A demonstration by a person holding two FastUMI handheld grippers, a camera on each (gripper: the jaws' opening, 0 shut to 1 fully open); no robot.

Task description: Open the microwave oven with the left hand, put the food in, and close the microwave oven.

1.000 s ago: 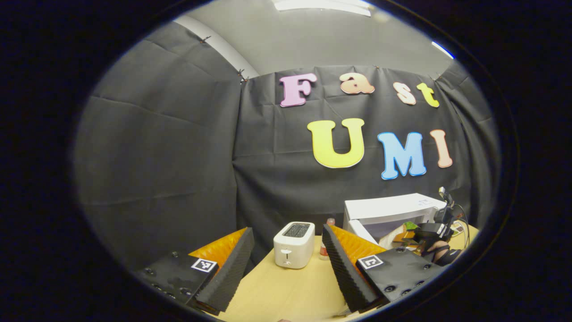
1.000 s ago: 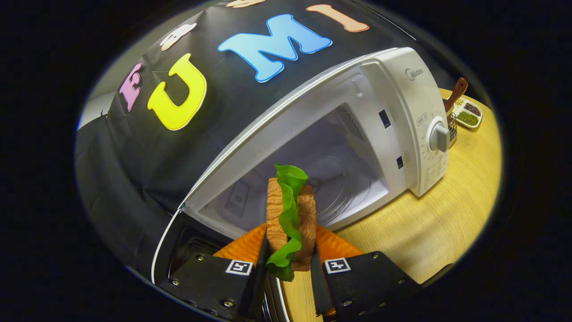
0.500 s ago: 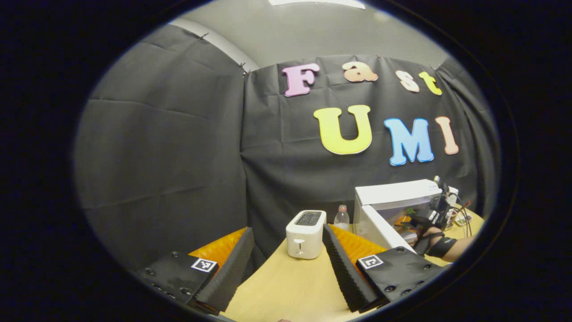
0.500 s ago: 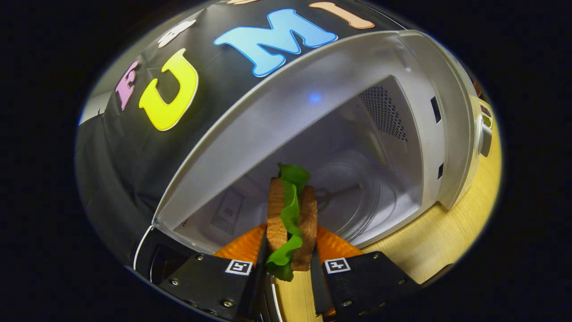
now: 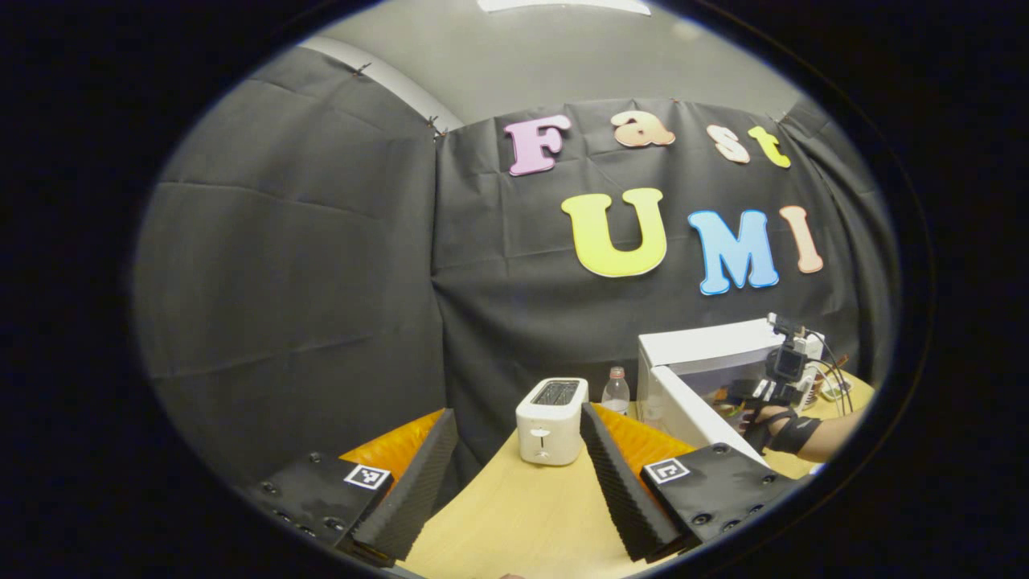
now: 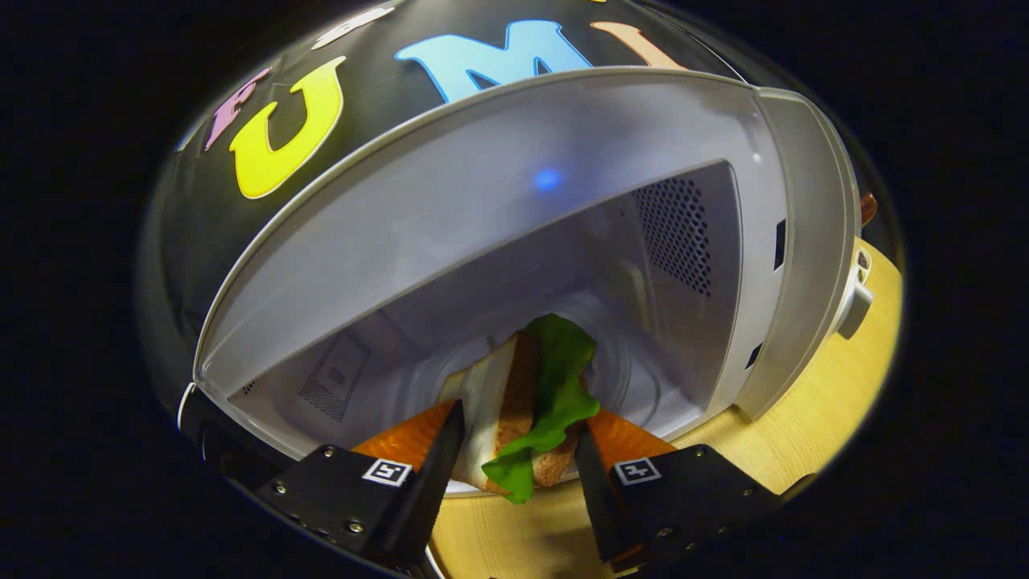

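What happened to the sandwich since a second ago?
The right gripper carried the sandwich forward into the open microwave oven. Its fingers have spread apart, and the sandwich now leans over to one side; whether they still pinch it is hard to tell. The left gripper stayed open and empty over the table, with the toaster and bottle unmoved.

1. The desk (image 5: 514, 515) looks like pale wood, matt with a fine grain.
2. The microwave oven (image 6: 804, 241) has a smooth white shell and a satin inner wall.
3. The toaster (image 5: 550, 421) is glossy white plastic.
4. The sandwich (image 6: 522, 410) has rough, crumbly bread and a waxy leaf.
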